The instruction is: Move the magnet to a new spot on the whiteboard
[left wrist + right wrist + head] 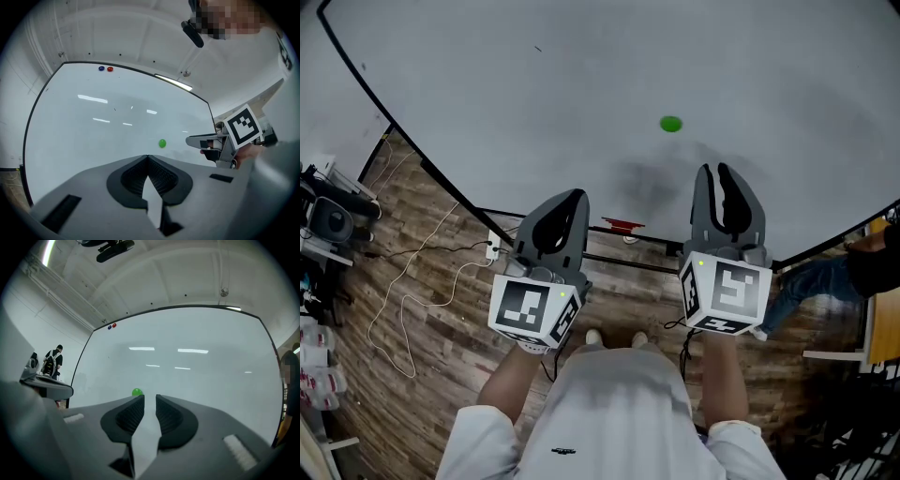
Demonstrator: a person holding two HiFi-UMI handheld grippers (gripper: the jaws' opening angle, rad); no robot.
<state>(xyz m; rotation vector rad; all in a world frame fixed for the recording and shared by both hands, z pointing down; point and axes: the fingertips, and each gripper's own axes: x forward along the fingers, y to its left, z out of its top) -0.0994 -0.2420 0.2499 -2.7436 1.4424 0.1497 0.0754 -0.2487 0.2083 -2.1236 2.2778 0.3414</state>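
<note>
Green magnet [671,124], upper centre on whiteboard [534,84]: small, rigid, probably light and slick; best pinched across its rim. Right gripper [149,398] narrowly open, empty; left gripper [147,157] closed, empty.

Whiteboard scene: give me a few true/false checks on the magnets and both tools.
1. The green magnet sits on the whiteboard, touched by neither tool. True.
2. The right tool is clamped on the green magnet. False: its jaws stand slightly apart with nothing between them, and the magnet shows on the board beyond the left jaw's tip.
3. The left tool has its jaws together and holds nothing. True.
4. The blue magnet and the red magnet sit right beside the green magnet. False: the two are side by side near the board's upper edge, far from the green one.
</note>
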